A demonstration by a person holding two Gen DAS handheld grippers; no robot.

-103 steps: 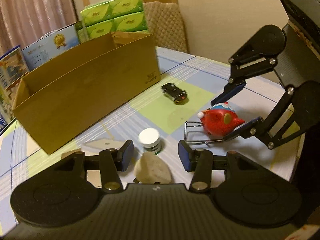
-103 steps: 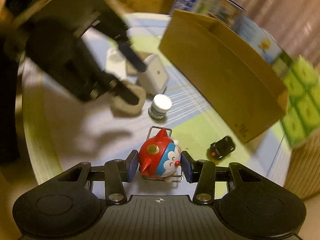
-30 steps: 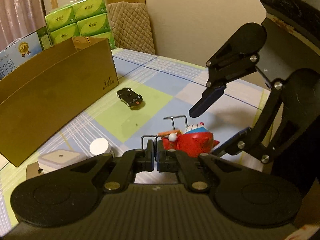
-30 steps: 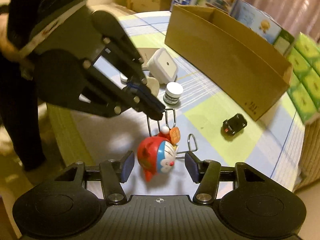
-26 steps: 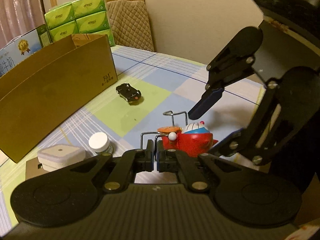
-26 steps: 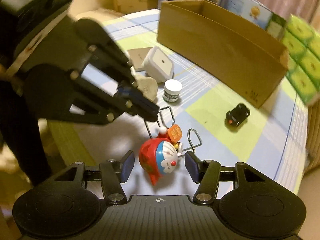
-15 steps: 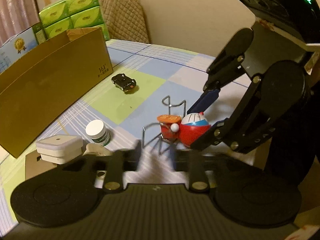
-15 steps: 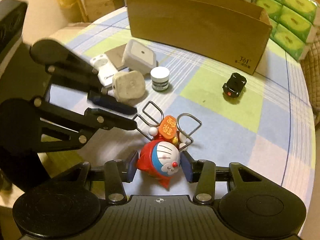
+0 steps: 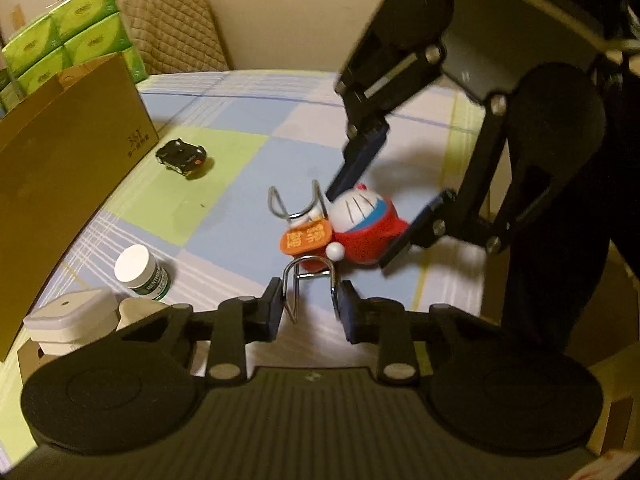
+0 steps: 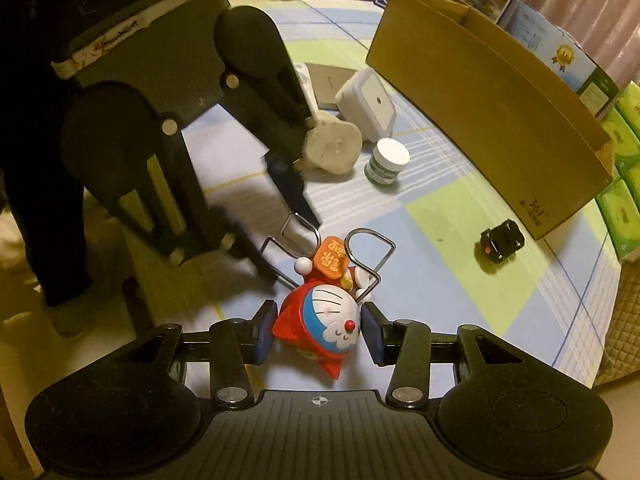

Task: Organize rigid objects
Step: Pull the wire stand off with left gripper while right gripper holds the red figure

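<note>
Right gripper [image 10: 318, 334] is clamped on the red cartoon-cat figurine [image 10: 324, 326], one pad on each flank of its red body, the white face turned up toward the camera. Left gripper [image 9: 309, 300] has just been narrowing: its jaws stand a little apart with the figurine's near wire loop [image 9: 310, 280] between them. Both pads look to be right at the wire, but whether they press on it I cannot tell.

The figurine lies tipped on the checked tablecloth [image 10: 460, 296], its orange tag [image 10: 331, 262] and wire legs pointing away from the right gripper, toward the left one.

Beyond the figurine sit a white-lidded jar [image 10: 386, 162] and a pale stone-like lump [image 10: 332, 148], just beside each other. Behind those, a white square container [image 10: 370, 102] resting on a flat brown card.

Off to the figurine's right in the right wrist view, well apart, a small black toy car [image 10: 502, 240]. The long cardboard box [image 10: 492, 112] stands open-topped past the car, with green tissue packs [image 9: 68, 36] stacked behind its end.
</note>
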